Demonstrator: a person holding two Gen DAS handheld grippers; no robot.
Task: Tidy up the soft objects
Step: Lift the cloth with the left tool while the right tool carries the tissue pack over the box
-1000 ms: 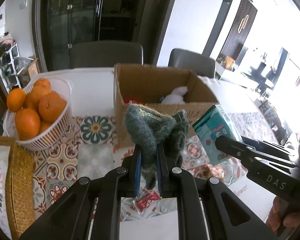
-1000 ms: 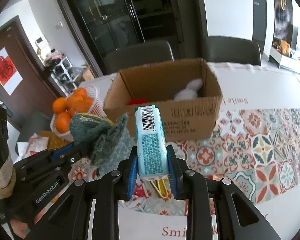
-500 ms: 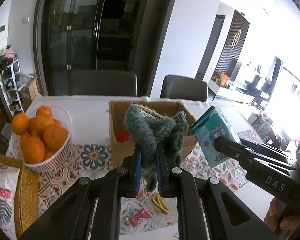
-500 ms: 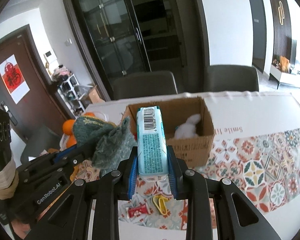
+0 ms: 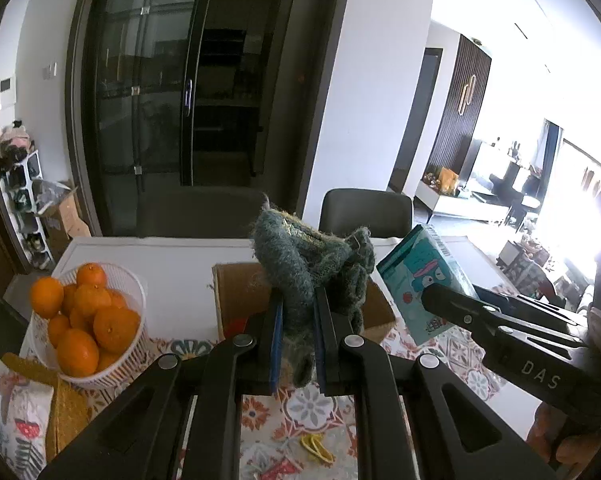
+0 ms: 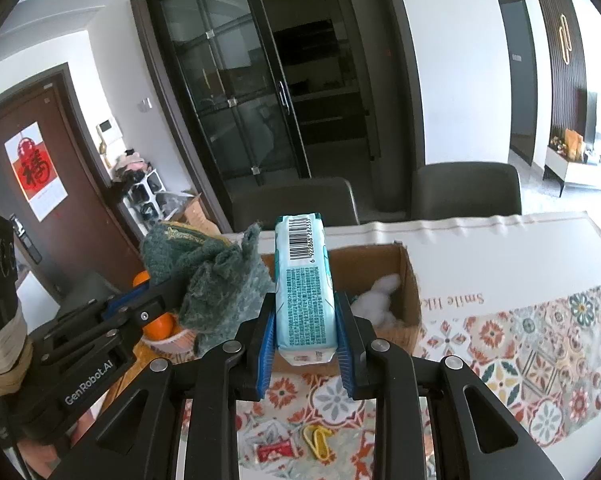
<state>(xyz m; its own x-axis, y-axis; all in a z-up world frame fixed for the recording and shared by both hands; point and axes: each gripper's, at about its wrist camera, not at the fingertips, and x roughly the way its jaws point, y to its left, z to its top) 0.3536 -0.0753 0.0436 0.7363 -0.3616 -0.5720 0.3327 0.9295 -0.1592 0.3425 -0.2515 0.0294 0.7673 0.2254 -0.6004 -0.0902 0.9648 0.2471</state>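
Where tiled cloth [image 6: 540, 360] ends, white table [image 6: 480, 248], 2 chairs [image 6: 466, 190].

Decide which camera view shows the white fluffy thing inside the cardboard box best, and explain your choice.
The right wrist view: it looks down into the cardboard box, where the white fluffy thing lies against the right-hand wall. In the left wrist view the green knitted cloth covers most of the box, so the white thing cannot be seen.
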